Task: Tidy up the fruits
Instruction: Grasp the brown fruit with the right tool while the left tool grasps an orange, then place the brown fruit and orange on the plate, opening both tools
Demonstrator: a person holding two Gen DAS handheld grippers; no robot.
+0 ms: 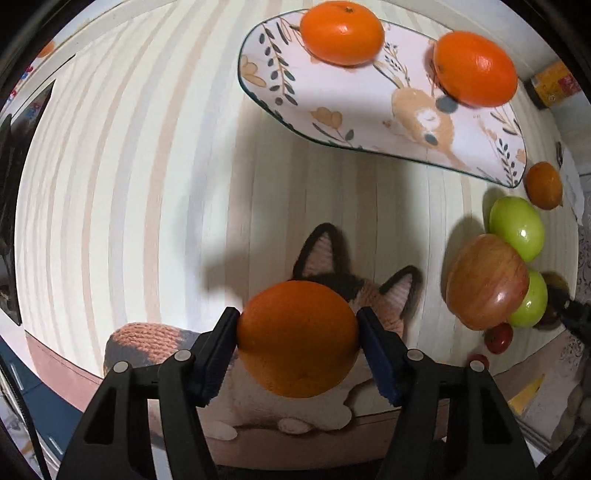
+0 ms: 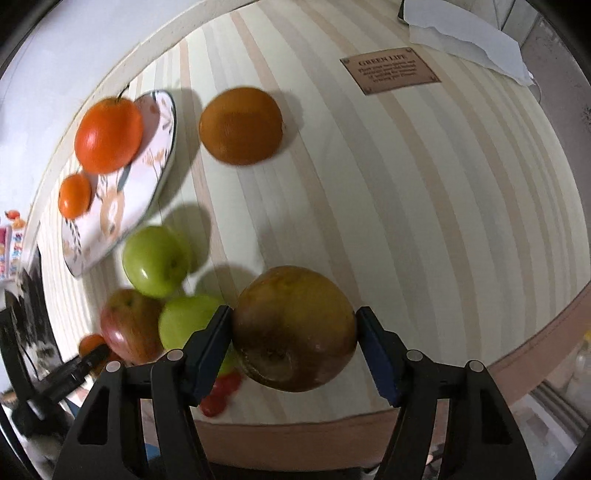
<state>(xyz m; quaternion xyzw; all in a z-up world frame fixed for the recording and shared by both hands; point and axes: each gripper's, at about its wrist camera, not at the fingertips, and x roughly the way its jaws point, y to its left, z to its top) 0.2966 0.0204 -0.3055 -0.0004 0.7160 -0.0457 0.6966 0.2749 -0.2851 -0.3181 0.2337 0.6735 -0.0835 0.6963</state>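
Fruits (image 2: 155, 262), brown label (image 2: 390, 74) reading "GREEN LIFE"

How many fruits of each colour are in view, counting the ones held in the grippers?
Orange fruits: 4
Green apples: 2
Red apple: 1
Brownish apple: 1
Small red fruits: 2
Total: 10

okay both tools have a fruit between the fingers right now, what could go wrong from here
1. The left tool pinches the round orange only at its sides; it might roll out.
2. The brownish apple in the right tool sits against a green apple and small red fruits; lifting may nudge them toward the table edge.
3. Two oranges already sit on the plate; another could bump them.
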